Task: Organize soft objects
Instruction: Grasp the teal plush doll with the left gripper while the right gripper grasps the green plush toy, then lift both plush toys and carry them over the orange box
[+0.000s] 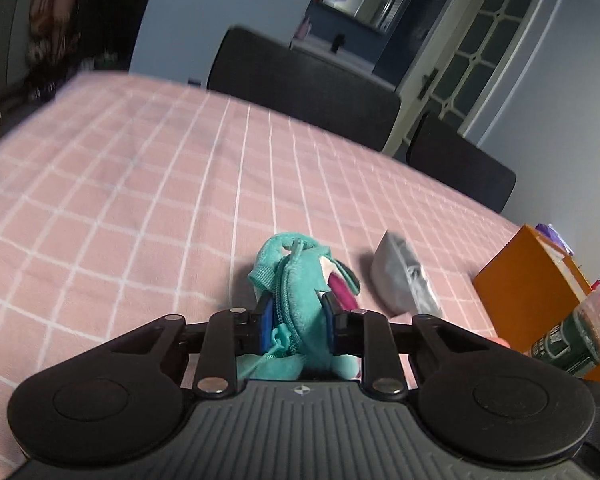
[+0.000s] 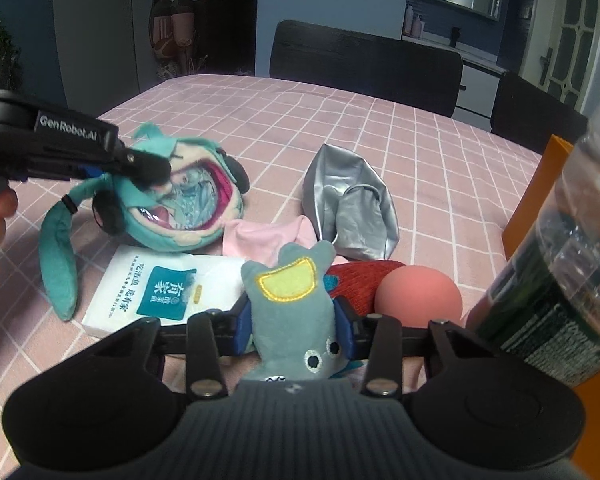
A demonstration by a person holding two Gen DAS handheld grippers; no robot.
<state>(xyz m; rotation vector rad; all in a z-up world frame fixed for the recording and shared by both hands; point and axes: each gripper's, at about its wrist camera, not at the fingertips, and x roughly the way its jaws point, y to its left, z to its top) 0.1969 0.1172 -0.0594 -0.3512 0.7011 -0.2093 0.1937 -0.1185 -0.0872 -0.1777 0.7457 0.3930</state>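
A teal plush pouch [image 1: 300,280] with a zip and a pink mouth lies on the pink checked tablecloth [image 1: 140,200]. My left gripper [image 1: 296,312] is shut on it, blue pads pressing its two sides. In the right wrist view the same pouch [image 2: 192,208] sits at the left, with the left gripper [image 2: 140,168] on its top. My right gripper [image 2: 296,326] is shut on a grey-blue plush toy [image 2: 290,280] with a yellow patch and stitched eyes, which stands upright between the pads.
A silver pouch [image 2: 348,208], a pink cloth [image 2: 260,240], a red cloth [image 2: 360,280], a pink ball [image 2: 418,296] and a white tissue pack [image 2: 160,292] lie nearby. A plastic bottle [image 2: 560,280] and an orange box [image 2: 536,200] stand at the right. Dark chairs [image 2: 364,68] line the far edge.
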